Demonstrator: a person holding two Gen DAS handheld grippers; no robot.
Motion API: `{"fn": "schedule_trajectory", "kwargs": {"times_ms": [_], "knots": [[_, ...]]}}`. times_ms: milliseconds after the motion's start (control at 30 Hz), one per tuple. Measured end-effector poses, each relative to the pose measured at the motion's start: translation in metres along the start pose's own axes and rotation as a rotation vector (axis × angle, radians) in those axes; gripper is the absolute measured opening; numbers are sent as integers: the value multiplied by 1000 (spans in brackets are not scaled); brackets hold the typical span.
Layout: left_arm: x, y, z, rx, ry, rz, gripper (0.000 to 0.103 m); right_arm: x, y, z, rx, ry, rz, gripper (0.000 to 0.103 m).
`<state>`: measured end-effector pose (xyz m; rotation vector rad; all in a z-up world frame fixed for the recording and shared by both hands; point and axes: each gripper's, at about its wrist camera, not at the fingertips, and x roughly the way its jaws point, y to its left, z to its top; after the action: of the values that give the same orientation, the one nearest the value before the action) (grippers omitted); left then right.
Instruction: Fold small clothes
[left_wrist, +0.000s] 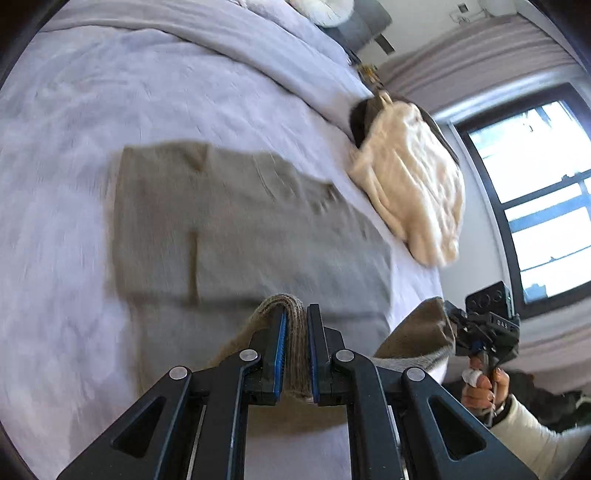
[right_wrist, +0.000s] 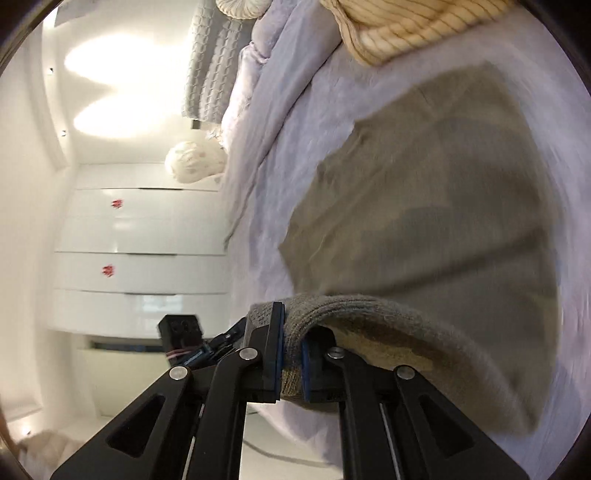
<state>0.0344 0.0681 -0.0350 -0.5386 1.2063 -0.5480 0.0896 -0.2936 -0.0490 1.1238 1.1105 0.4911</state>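
Pads of your left gripper (left_wrist: 296, 347) pinch a bunched edge of the taupe knit garment (left_wrist: 240, 221); your right gripper (right_wrist: 291, 354) is clamped on the same raised edge farther along, fabric filling both narrow gaps. Beyond the fingers, the rest of the garment lies spread on the lavender bedcover (left_wrist: 74, 184), with a cream knit (left_wrist: 410, 184) just past its far side. To fold it well, you should carry both corners level and at equal pace over the flat part, keep the lifted edge taut between your grippers, and lay it square on the garment's far edge before letting go
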Motion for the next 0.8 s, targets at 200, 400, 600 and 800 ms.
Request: {"fn": "schedule_trajectory", "kwargs": {"times_ms": [200, 400, 600, 800], "knots": [[20, 33, 47, -60, -93, 27, 12, 40, -10, 59, -29, -14, -21, 8], [37, 44, 77, -17, -204, 162, 12, 40, -48, 91, 6, -65, -25, 8], [63, 48, 63, 60, -136, 314, 78, 60, -91, 97, 113, -48, -93, 10], [95, 48, 55, 146, 19, 357, 78, 56, -79, 93, 43, -29, -221, 29]]}}
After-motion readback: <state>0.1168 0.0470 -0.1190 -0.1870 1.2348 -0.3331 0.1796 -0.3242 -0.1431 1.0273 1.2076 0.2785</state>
